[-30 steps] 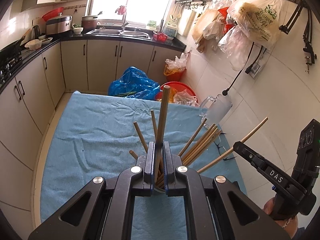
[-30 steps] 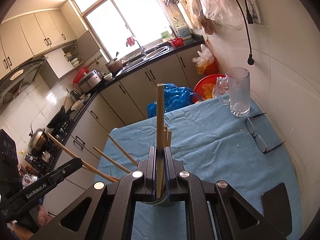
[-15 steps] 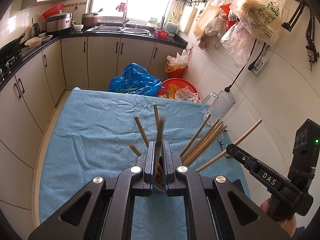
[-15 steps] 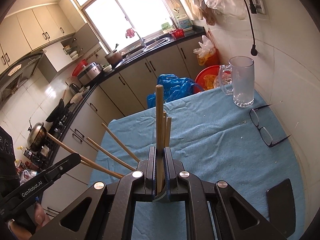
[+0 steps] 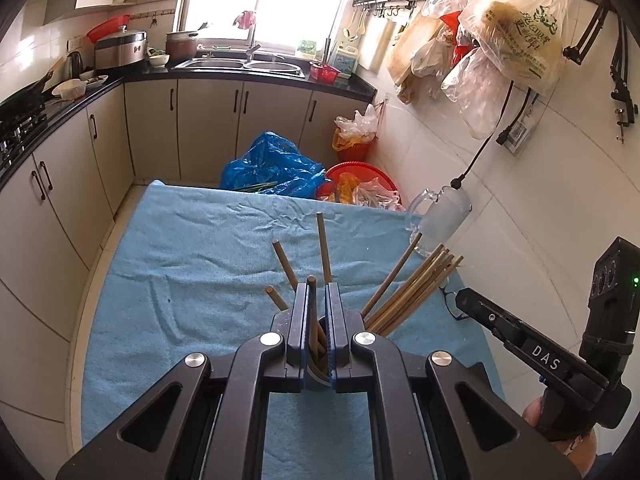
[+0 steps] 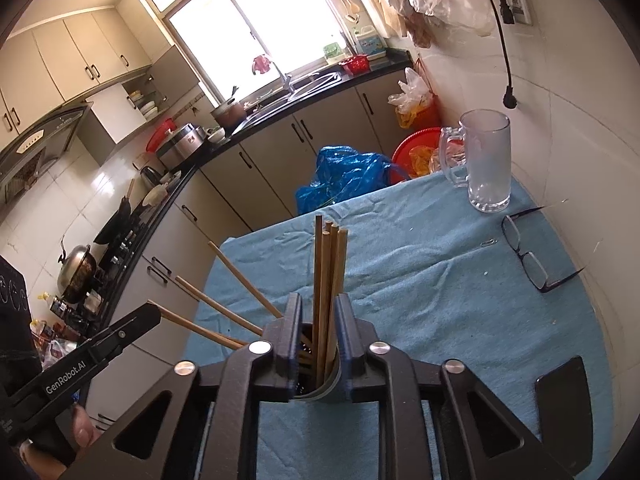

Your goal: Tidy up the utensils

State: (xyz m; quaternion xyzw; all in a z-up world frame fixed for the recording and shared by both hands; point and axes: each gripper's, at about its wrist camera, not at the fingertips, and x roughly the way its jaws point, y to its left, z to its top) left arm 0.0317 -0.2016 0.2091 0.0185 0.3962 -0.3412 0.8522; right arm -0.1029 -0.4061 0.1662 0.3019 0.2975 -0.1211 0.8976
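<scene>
We are looking at a round holder standing on a blue cloth, with wooden chopsticks standing in it. Both tools are reaching over its mouth from opposite sides.

In the right view, the right gripper is straddling the holder. An upright bundle of chopsticks is standing between its jaws, which have just been opening; a gap is showing on each side of the bundle, so the pads are no longer pressing on it. Three more chopsticks are fanning out to the left of the holder.

In the left view, the left gripper is clenching tight, its jaws nearly together. One chopstick is standing in the narrow slot between them, its tip poking just above the jaws. We cannot tell whether the pads are actually pinching it. Other chopsticks are leaning away on both sides.

Both grippers are pointing downward at a slant. A person's hand is gripping the left tool's handle at the lower left of the right view.

Farther out on the cloth, a glass mug is standing near the wall, with glasses lying near it and a dark phone near the cloth's near edge.
</scene>
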